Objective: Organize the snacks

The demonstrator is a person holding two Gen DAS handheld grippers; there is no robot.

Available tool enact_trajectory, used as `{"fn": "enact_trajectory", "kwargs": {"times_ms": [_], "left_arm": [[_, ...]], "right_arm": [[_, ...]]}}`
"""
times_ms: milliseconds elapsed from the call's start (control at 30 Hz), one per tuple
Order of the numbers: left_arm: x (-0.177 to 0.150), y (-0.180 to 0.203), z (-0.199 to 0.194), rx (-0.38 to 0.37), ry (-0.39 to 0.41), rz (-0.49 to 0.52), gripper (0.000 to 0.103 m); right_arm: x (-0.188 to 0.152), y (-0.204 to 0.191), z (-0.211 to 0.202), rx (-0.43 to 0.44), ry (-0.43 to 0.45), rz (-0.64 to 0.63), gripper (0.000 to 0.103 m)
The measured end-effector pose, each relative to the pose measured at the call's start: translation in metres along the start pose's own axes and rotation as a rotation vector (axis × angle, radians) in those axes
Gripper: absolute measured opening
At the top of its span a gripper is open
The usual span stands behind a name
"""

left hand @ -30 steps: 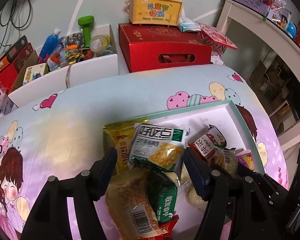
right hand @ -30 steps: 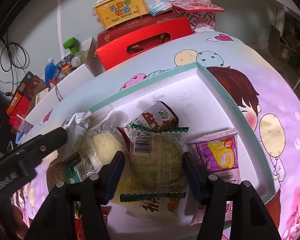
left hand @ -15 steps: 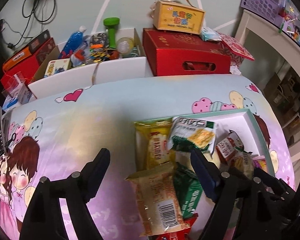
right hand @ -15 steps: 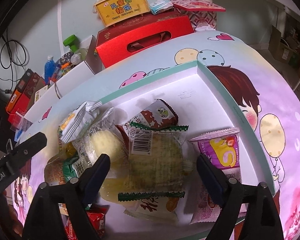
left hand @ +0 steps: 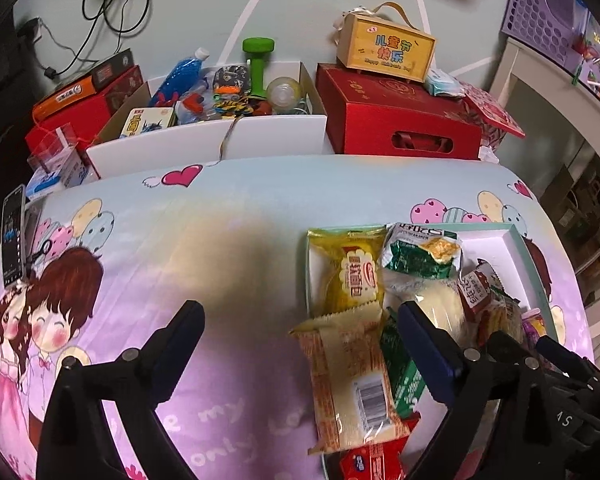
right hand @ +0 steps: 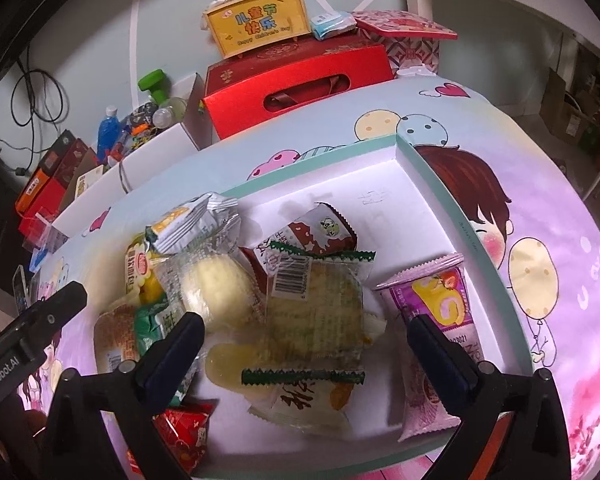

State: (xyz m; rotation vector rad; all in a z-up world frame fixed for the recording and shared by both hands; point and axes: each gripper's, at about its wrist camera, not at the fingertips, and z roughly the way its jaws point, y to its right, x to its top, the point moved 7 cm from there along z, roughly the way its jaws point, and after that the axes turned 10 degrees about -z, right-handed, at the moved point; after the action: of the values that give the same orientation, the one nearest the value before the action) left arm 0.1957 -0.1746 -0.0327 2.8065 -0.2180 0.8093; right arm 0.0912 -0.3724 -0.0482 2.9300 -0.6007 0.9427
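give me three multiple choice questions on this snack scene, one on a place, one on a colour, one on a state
1. Where does the purple snack pack lie?
A. inside the white tray with the teal rim
B. on top of the red gift box
C. on the cloth outside the tray

2. What colour is the dumbbell standing in the white box?
A. blue
B. green
C. red

3. What is the right gripper holding?
A. the clear pack with green zigzag edges
B. the purple snack pack
C. nothing

Answers:
1. A, the pack rests on the tray's white floor near its right wall.
2. B, its head and handle are bright green.
3. C, its jaws are opening and stand apart from the clear pack with green zigzag edges that lies between them, with no pad pressing on it.
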Motion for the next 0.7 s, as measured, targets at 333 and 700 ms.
{"fn": "enact_trajectory", "kwargs": {"times_ms": [333,700], "left_arm": [[-0.02,-0.01,-0.022,-0.004,-0.009,-0.048,0.097],[-0.041,-0.03,-0.051,0.025,0.036,-0.041,0.097]], "right_arm": [[-0.009,-0.002,-0.024,-0.016,0.019,-0.045,0.103],[-0.017,-0.013,-0.05,-0.018,0.051,-0.098,0.103]]}}
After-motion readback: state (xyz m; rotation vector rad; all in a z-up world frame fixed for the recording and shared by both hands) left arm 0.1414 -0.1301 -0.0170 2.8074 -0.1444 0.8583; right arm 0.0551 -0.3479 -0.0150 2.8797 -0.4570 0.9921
